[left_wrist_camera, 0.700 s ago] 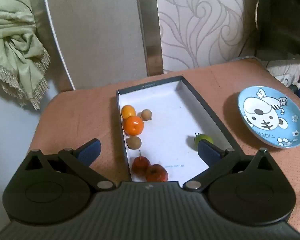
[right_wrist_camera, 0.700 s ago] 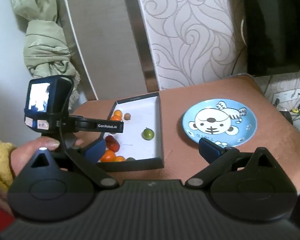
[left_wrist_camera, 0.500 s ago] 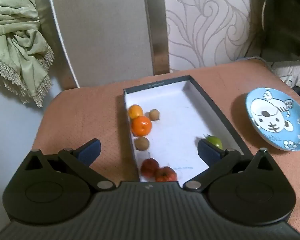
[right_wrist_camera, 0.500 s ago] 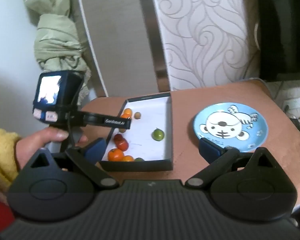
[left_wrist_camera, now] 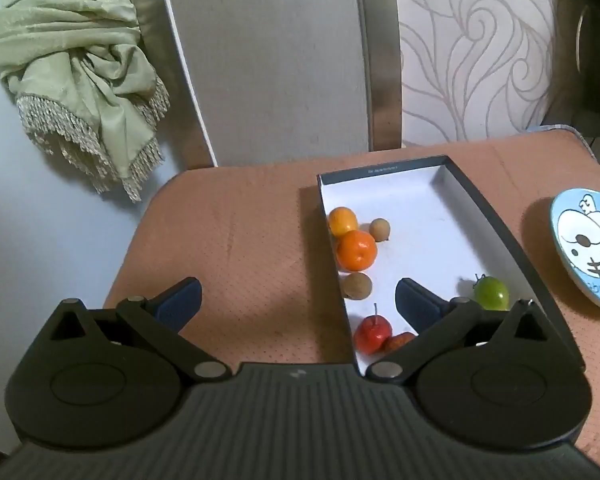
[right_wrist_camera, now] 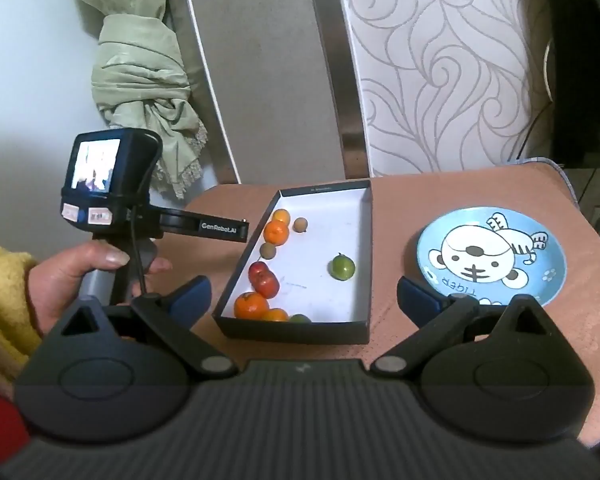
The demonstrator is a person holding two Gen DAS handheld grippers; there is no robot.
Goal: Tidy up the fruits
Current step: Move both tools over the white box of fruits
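Tabletop [right_wrist_camera: 480, 196] box [right_wrist_camera: 332, 326] of fruits, long axis toward wall

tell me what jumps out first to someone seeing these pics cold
A shallow black box with a white floor sits mid-table, bright little fruits strung along its left wall and one green fruit alone toward the right. To its right lies a blue plate painted with a cartoon tiger, bare of fruit. Both the left gripper and the right gripper hover with jaws wide apart, holding nothing.

Home: patterned wallpaper [right_wrist_camera: 440, 80], knotted curtain [left_wrist_camera: 76, 64]
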